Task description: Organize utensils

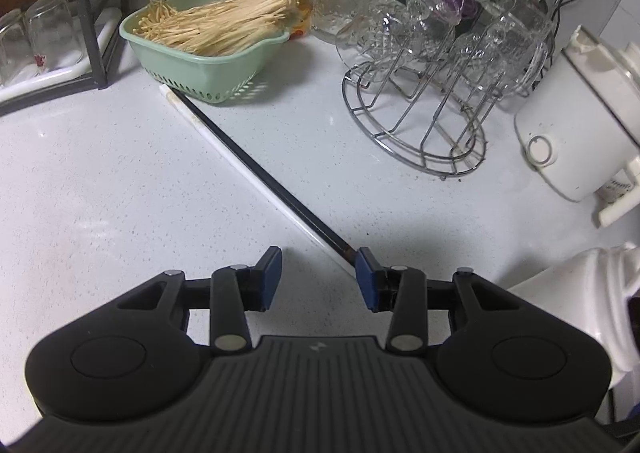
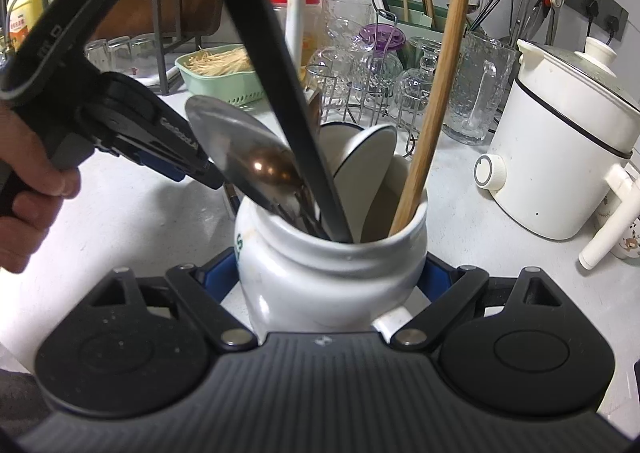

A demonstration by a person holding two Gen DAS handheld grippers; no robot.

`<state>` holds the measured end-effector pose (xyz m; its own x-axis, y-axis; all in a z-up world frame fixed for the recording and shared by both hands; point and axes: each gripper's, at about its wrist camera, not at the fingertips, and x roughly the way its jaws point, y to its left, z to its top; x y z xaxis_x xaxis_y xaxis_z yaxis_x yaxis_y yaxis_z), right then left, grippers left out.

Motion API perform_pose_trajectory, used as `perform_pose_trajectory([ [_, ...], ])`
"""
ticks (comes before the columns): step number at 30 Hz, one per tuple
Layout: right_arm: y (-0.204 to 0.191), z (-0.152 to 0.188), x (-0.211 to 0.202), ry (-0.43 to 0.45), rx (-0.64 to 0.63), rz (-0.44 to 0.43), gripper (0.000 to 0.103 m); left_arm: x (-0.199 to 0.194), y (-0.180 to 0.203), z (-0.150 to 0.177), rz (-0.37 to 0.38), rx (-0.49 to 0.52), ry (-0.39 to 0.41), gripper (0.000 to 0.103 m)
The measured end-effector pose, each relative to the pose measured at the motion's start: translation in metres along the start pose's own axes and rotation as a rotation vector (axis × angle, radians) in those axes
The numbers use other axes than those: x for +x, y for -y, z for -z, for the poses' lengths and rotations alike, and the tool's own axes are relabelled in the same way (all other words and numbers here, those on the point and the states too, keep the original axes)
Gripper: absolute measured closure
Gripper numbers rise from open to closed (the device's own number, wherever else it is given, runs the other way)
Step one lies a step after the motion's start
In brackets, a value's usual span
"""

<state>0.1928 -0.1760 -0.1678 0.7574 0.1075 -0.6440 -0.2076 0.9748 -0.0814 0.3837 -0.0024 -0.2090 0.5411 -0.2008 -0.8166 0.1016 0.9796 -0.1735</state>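
White glazed ceramic utensil jar (image 2: 332, 277) sits gripped between the right tool's (image 2: 332, 273) blue pads at lower centre, while the left tool (image 1: 319, 277) hovers half-open and empty over the speckled surface (image 1: 120, 181).

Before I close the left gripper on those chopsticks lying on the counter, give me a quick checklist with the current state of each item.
1. Left gripper open: ok.
2. Chopsticks between its pads: not ok; their near end sits at the right pad, off centre.
3. Chopsticks lying together: ok, black and white side by side.
4. Far ends free of the green basket: cannot tell; they run right up to its base.
5. Right gripper steadying the white jar: ok, pads on both sides.
6. Room in the jar: cannot tell; already crowded.
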Motion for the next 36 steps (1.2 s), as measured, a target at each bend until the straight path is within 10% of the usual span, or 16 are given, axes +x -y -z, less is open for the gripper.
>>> perform_pose_trajectory([
  [19, 0.000, 0.001, 0.000, 0.009, 0.012, 0.004, 0.010, 0.021, 0.010, -0.021, -0.139, 0.077, -0.047, 0.058],
  [23, 0.000, 0.001, 0.000, 0.003, 0.011, 0.003, 0.010, 0.020, 0.006, -0.021, -0.148, 0.064, -0.051, 0.084],
  [36, 0.000, -0.005, 0.003, -0.030, 0.020, 0.007, 0.010, -0.001, -0.011, -0.004, -0.151, 0.009, -0.072, 0.103],
])
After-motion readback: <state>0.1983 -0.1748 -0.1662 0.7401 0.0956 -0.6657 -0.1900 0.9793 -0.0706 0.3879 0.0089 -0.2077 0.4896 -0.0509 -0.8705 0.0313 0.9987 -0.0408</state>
